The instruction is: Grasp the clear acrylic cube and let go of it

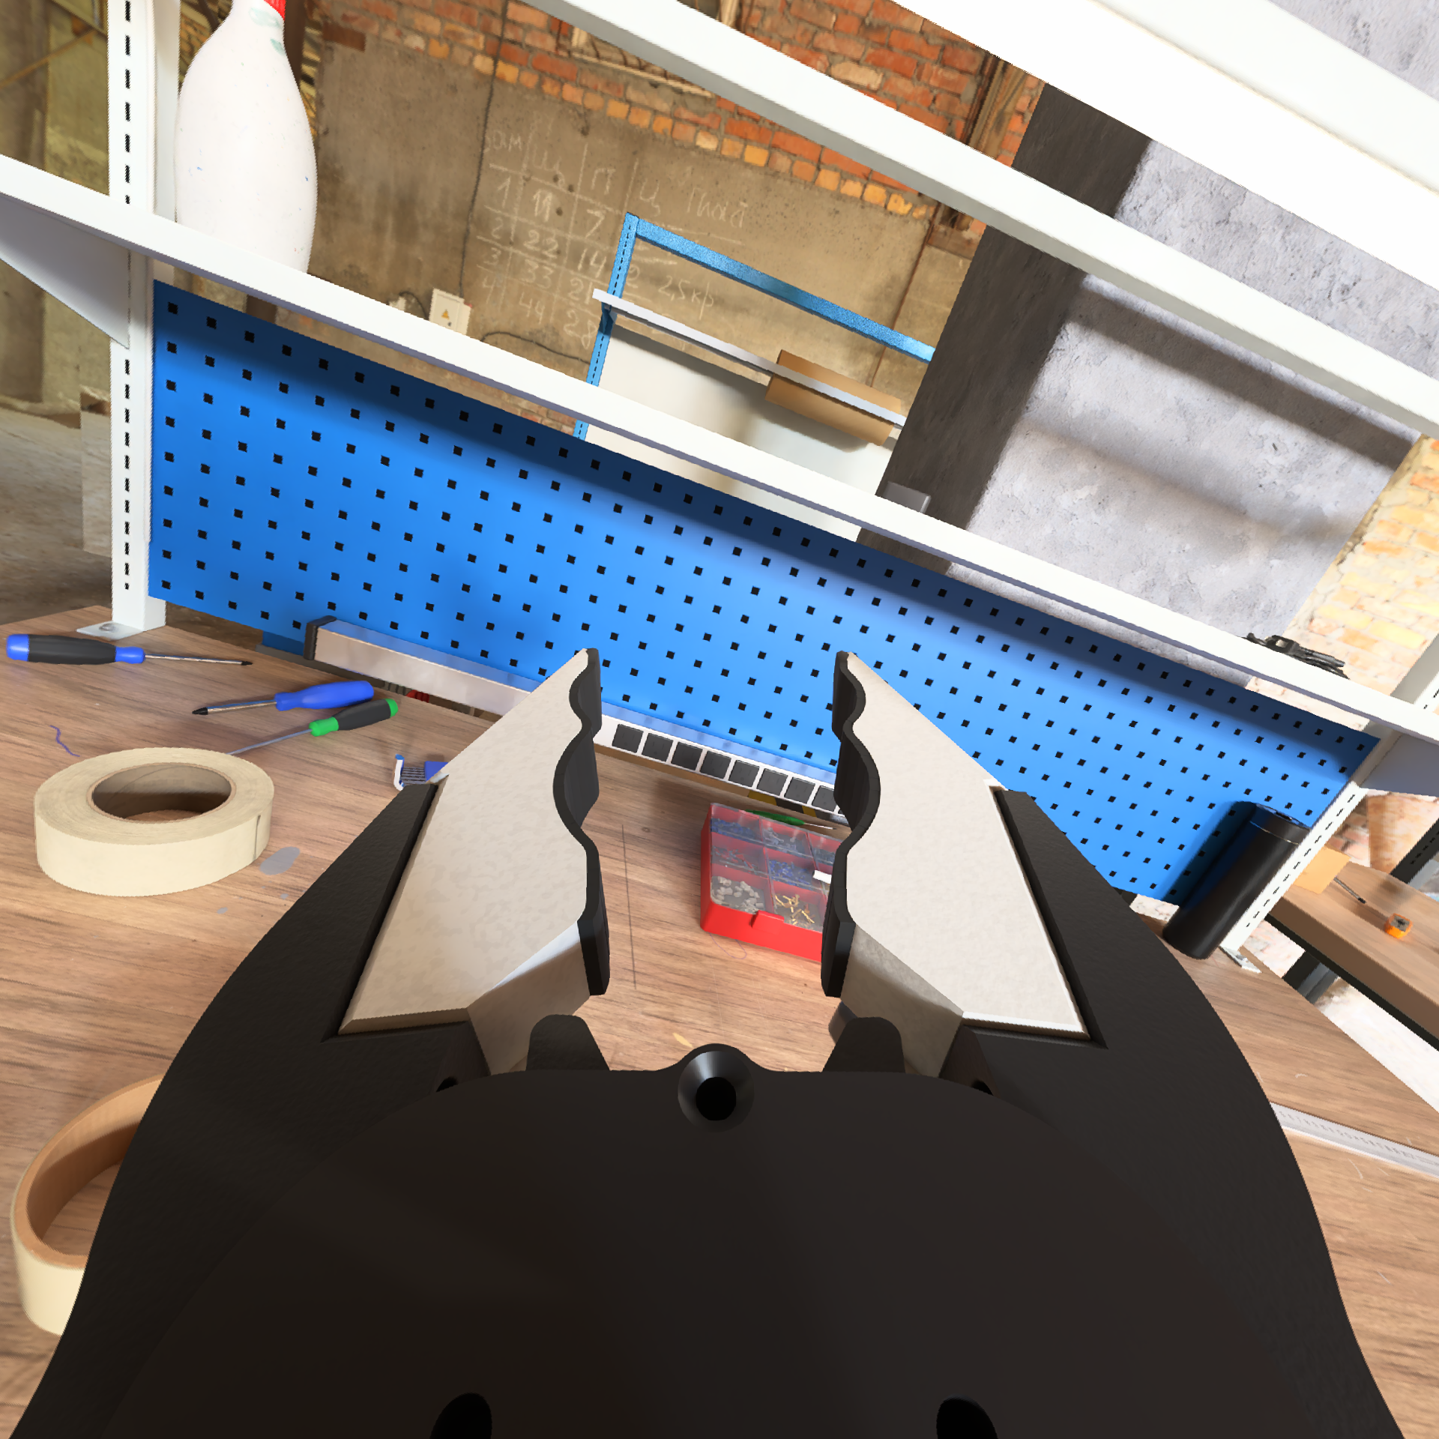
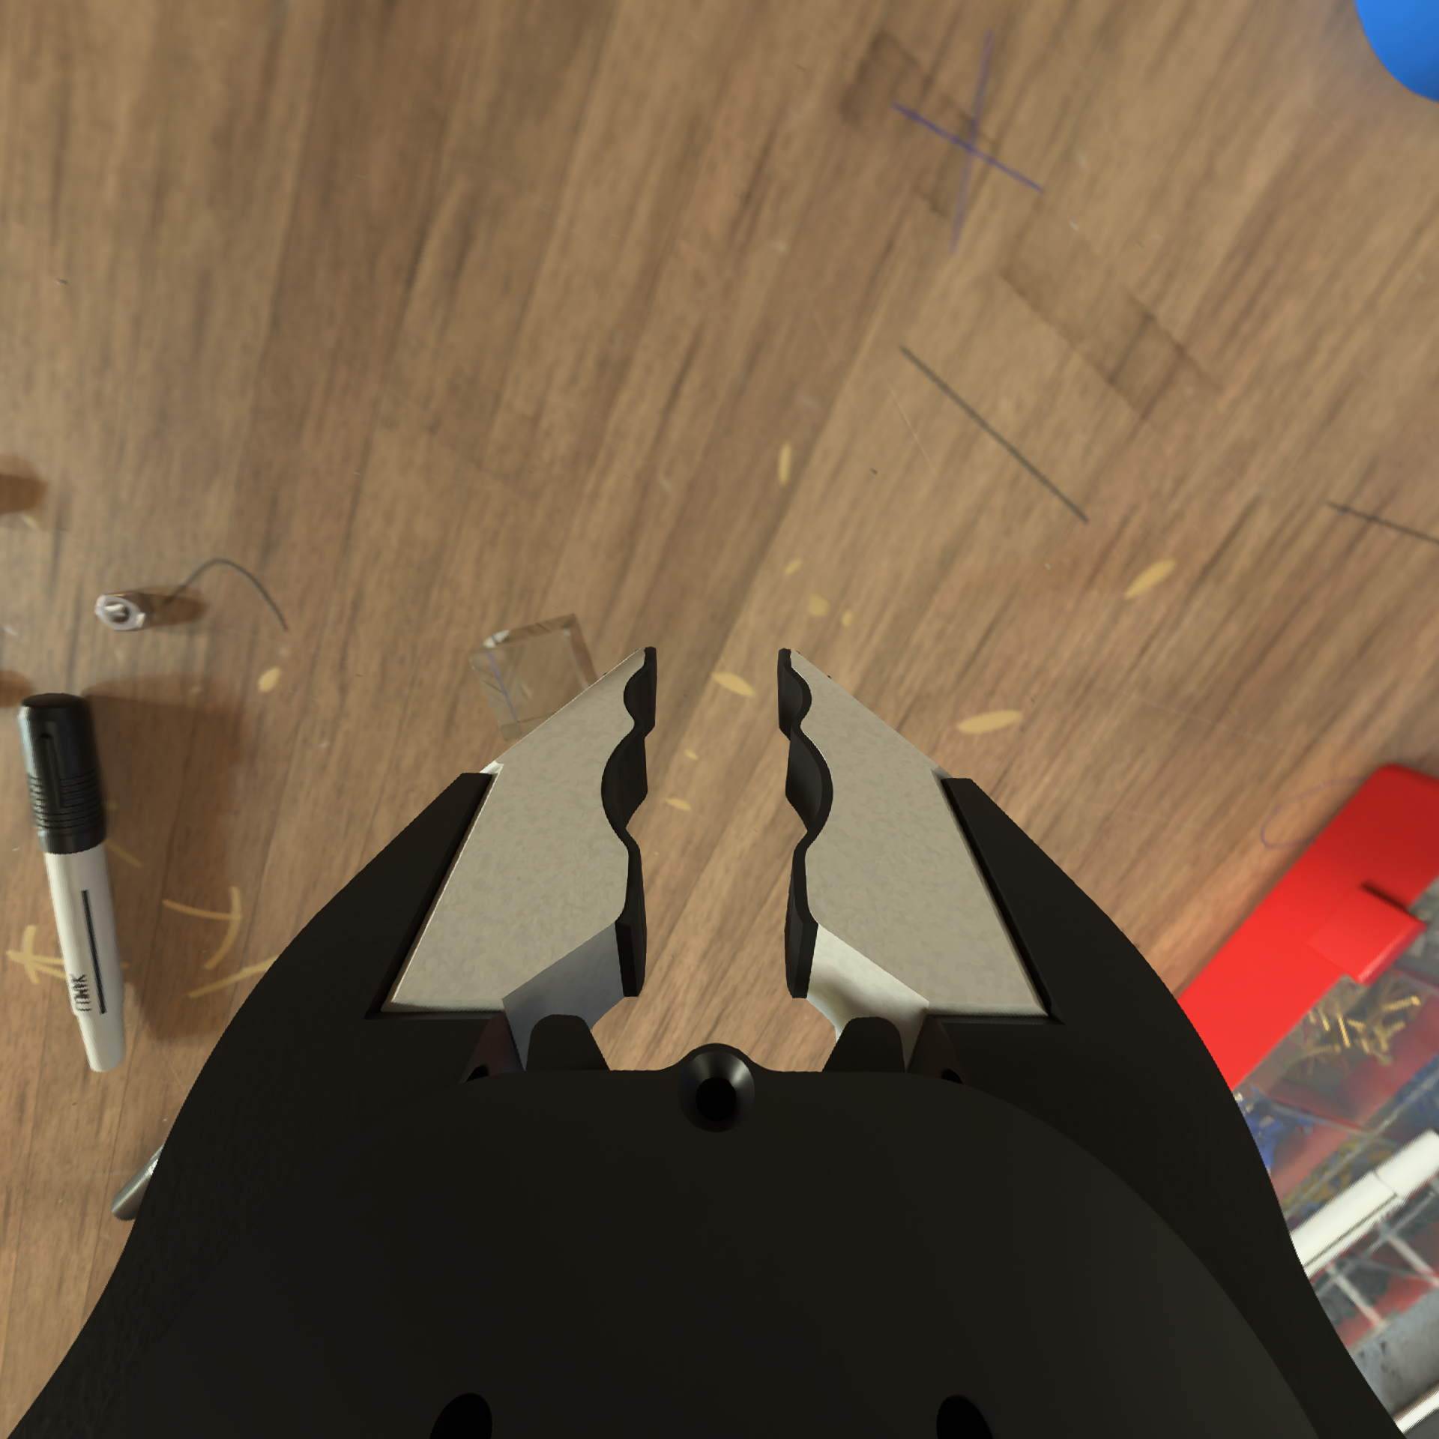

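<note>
The clear acrylic cube [image 2: 537, 673] sits on the wooden desk [image 2: 467, 311], left of centre in the right wrist view, partly behind my right hand-held gripper [image 2: 716, 662]'s left finger. That gripper is released, jaws parted, holding nothing. A black-capped marker [image 2: 72, 872] lies at lower left. My left hand-held gripper [image 1: 716, 666], also released and empty, faces a blue pegboard [image 1: 467, 506], a tape roll [image 1: 152, 818] and a red parts box [image 1: 767, 876]; no cube shows there.
</note>
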### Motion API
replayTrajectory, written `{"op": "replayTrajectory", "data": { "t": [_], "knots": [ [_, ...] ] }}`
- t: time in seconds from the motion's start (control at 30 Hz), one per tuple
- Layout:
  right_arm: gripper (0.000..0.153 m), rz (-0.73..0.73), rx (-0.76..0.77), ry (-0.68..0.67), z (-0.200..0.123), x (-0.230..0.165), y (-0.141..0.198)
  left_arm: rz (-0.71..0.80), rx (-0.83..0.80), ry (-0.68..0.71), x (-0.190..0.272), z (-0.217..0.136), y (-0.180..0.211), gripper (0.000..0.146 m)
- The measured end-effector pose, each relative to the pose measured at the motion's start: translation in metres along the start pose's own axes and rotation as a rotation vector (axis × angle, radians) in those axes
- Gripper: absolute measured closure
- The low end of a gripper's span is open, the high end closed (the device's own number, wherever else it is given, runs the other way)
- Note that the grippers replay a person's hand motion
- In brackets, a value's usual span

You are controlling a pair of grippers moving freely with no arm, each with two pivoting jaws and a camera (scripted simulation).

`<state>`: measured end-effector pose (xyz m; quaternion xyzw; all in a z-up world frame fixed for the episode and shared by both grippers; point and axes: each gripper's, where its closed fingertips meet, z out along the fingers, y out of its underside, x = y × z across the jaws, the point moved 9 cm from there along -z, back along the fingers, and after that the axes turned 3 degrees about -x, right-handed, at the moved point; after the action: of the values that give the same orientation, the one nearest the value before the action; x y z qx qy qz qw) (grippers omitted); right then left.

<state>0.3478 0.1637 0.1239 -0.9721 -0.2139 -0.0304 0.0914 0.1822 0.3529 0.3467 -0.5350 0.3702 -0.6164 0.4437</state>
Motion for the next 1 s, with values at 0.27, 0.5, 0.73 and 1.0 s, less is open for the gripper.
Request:
{"op": "replayTrajectory", "data": {
  "t": [0.27, 0.5, 0.73, 1.0],
  "knots": [
    [0.102, 0.086, 0.017, 0.001, -0.011, 0.014, 0.015, 0.002, -0.003, 0.0, 0.001, 0.001, 0.0, 0.086],
    [0.101, -0.103, 0.176, -0.079, -0.023, -0.007, 0.002, 0.005, -0.003, 0.0, 0.002, 0.0, 0.0, 0.086],
    [0.097, -0.169, -0.048, -0.168, -0.001, -0.016, 0.02, 0.001, 0.001, 0.003, 0.001, -0.001, 0.0, 0.086],
    [0.079, -0.234, -0.141, -0.13, 0.009, -0.024, 0.02, 0.003, 0.003, 0.004, 0.002, -0.001, 0.0, 0.086]
  ]
}}
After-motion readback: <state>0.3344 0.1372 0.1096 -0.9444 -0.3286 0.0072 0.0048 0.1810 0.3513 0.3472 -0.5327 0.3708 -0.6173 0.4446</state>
